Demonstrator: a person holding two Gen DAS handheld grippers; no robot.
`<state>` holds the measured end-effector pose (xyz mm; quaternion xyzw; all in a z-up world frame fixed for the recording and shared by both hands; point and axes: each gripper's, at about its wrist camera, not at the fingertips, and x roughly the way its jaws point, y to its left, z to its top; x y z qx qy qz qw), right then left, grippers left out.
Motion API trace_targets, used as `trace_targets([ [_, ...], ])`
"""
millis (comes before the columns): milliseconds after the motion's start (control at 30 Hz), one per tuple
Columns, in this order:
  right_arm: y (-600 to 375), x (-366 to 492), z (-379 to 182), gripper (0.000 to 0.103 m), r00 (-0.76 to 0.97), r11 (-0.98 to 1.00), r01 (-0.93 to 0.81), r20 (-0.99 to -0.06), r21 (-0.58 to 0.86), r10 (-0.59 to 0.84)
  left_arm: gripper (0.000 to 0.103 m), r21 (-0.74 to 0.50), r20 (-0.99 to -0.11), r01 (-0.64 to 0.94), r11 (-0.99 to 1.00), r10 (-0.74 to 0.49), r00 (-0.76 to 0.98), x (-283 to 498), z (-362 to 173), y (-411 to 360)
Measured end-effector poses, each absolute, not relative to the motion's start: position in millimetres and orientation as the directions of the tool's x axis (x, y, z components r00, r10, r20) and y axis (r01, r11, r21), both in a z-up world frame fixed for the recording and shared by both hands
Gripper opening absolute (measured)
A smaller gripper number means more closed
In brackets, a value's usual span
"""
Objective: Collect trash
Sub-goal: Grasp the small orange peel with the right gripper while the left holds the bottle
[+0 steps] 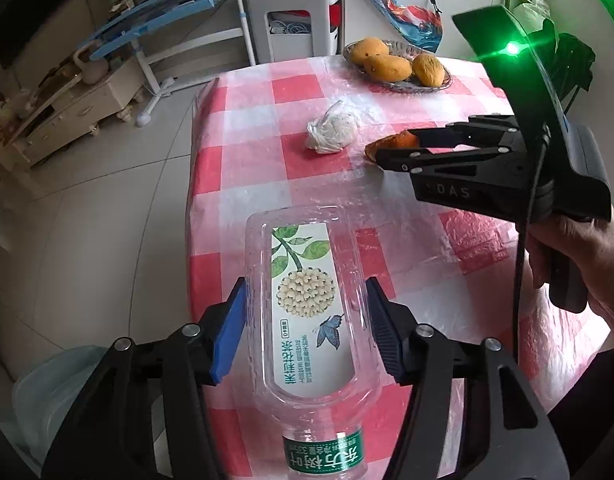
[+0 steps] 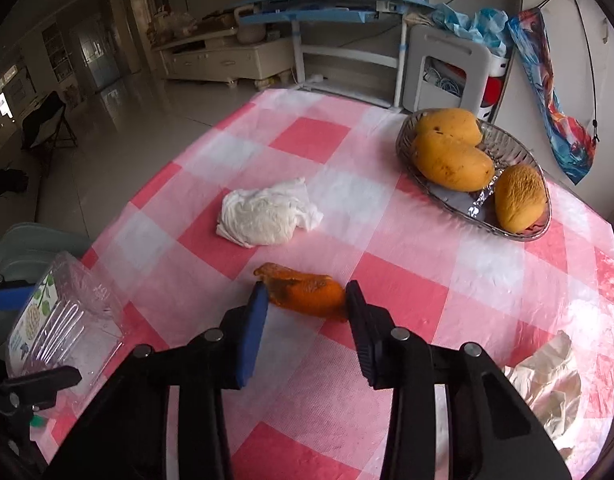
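Right gripper (image 2: 307, 300) pinched on the orange peel (image 2: 307, 294), pads at both its ends, peel low on the checked tablecloth (image 2: 407, 292). Best lifted straight up, squeeze kept gentle; soft scrap, likely slippery. Left gripper (image 1: 305, 320) clamped on the empty plastic bottle (image 1: 307, 312), cap toward the camera. Crumpled tissue (image 2: 267, 216) just beyond. Bin possibly at the table's left edge; too unclear.

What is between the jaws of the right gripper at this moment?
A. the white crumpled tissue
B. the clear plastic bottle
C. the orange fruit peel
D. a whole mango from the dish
C: in the right wrist view, the orange fruit peel lies on the checked tablecloth between the jaws of the right gripper, while the left gripper holds the clear plastic bottle.
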<state>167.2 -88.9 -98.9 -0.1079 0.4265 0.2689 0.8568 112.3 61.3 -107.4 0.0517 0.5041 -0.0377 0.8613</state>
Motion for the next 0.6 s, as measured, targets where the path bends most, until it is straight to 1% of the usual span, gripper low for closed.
trace_targets([
  [133, -88.5, 159.2, -93.4, 0.038, 0.476, 0.815, -0.575, -0.78, 0.072, 0.405, 0.054, 0.022, -0.861, 0.094, 0.995, -0.029, 0.508, 112.6, -101.8, 68.4],
  [267, -96.3, 148.9, -79.6, 0.038, 0.468, 0.798, -0.589, -0.752, 0.125, 0.463, 0.053, -0.021, -0.845, 0.056, 0.998, -0.047, 0.533, 111.5, -94.0, 78.3],
  [467, -125.5, 127.3, -56.0, 0.038, 0.434, 0.747, -0.614, -0.681, 0.255, 0.59, 0.053, -0.045, -0.824, 0.035, 0.998, -0.057, 0.564, 106.8, -85.6, 80.8],
  [600, -137.3, 107.9, -37.0, 0.038, 0.423, 0.703, -0.653, -0.633, 0.283, 0.648, 0.053, -0.064, -0.813, 0.039, 0.997, -0.075, 0.577, 102.7, -82.7, 79.0],
])
